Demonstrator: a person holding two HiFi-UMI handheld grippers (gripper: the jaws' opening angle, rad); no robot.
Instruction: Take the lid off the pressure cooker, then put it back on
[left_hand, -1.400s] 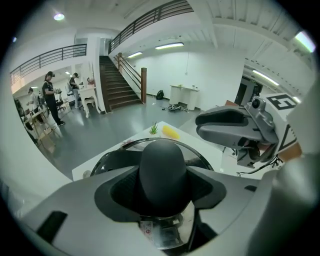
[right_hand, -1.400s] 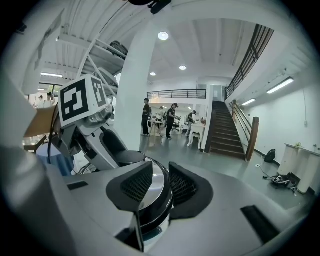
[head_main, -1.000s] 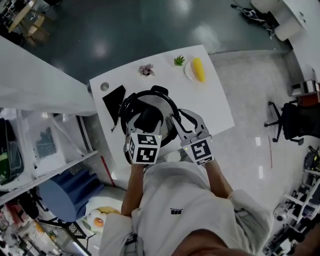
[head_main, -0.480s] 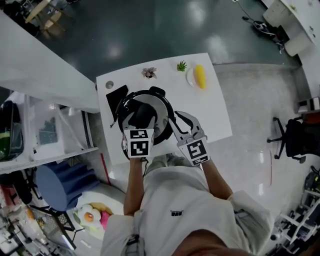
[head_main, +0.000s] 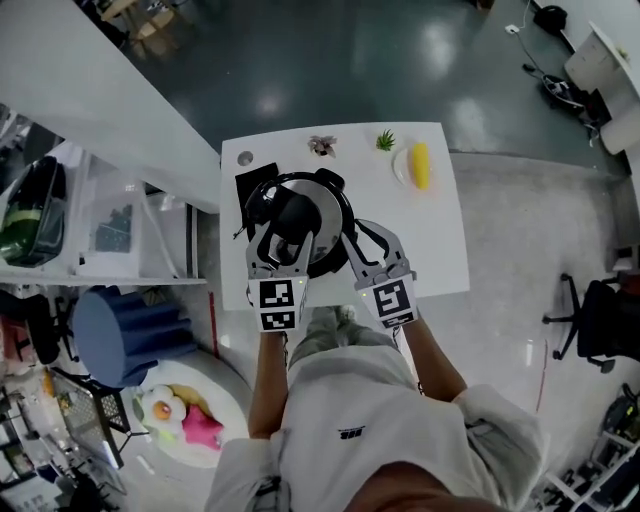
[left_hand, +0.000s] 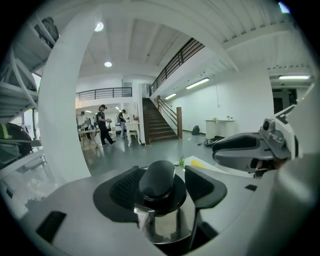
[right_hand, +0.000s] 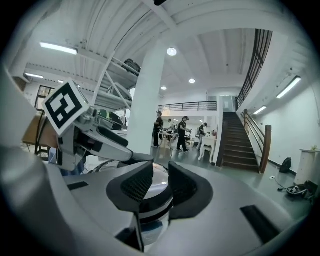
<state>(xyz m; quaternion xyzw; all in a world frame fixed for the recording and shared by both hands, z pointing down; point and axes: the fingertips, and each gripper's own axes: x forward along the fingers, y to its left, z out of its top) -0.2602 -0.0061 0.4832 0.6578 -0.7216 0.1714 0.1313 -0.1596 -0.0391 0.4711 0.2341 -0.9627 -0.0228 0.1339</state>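
Observation:
The steel pressure cooker (head_main: 322, 205) stands on the white table (head_main: 440, 250) with its lid on. My left gripper (head_main: 290, 228) reaches over the lid. In the left gripper view the lid's black knob (left_hand: 160, 177) sits between the jaws of the left gripper (left_hand: 162, 184), which are opening. A gap shows beside the right pad (left_hand: 206, 186). My right gripper (head_main: 347, 238) is at the cooker's near right rim. In the right gripper view the right gripper (right_hand: 159, 186) has its pads close together on the black side handle (right_hand: 150, 206), below the lid's dome (right_hand: 159, 176).
A yellow item on a white plate (head_main: 420, 165), a small green plant (head_main: 386, 140) and a pink flower (head_main: 322, 145) sit along the table's far edge. A black mat (head_main: 252, 183) lies left of the cooker. Shelves (head_main: 110, 235) and a blue stool (head_main: 115, 330) stand at the left.
The left gripper has risen and tipped from steeply downward to a flatter angle, its jaws now astride the knob. The right gripper has stayed at the cooker's rim.

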